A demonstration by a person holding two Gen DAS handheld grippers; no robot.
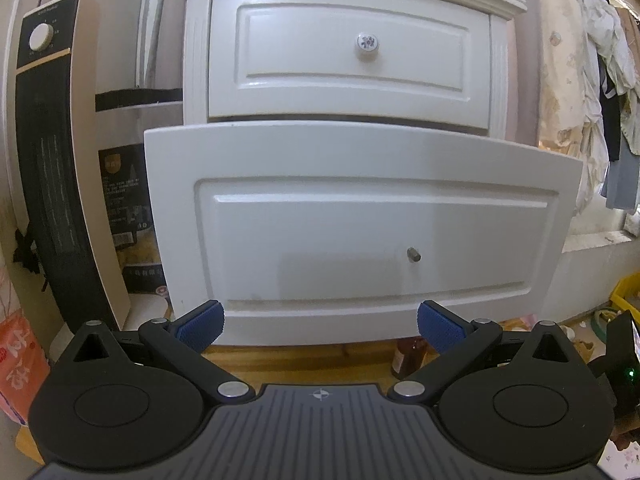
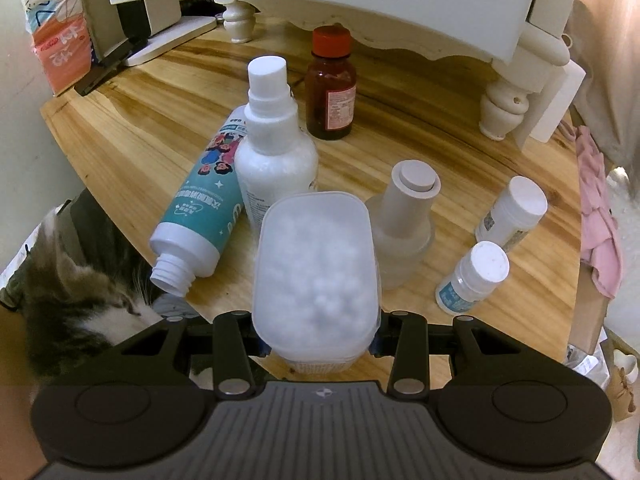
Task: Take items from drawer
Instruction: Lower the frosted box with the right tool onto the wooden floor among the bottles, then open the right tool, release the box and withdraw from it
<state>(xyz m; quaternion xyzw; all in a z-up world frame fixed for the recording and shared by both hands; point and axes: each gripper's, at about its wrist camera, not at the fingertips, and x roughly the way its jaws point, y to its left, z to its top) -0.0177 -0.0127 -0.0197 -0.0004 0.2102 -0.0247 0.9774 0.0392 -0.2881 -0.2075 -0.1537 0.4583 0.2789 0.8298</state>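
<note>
In the left wrist view a white nightstand has its lower drawer (image 1: 360,224) pulled out; the upper drawer (image 1: 348,52) is closed. My left gripper (image 1: 320,322) is open and empty, low in front of the lower drawer's face. Its inside is hidden. In the right wrist view my right gripper (image 2: 318,344) is shut on a clear plastic box of white cotton balls (image 2: 316,272), held above the wooden floor (image 2: 140,128). Beyond it stand a white spray bottle (image 2: 272,148), a brown bottle with a red cap (image 2: 330,84), a frosted bottle (image 2: 404,220) and two small white bottles (image 2: 472,280).
A teal bottle (image 2: 204,200) lies on its side, uncapped. A cat (image 2: 80,300) sits at the lower left. The nightstand's legs (image 2: 500,112) stand at the back. A black tower heater (image 1: 52,160) stands left of the nightstand. Pink cloth (image 2: 600,216) lies right.
</note>
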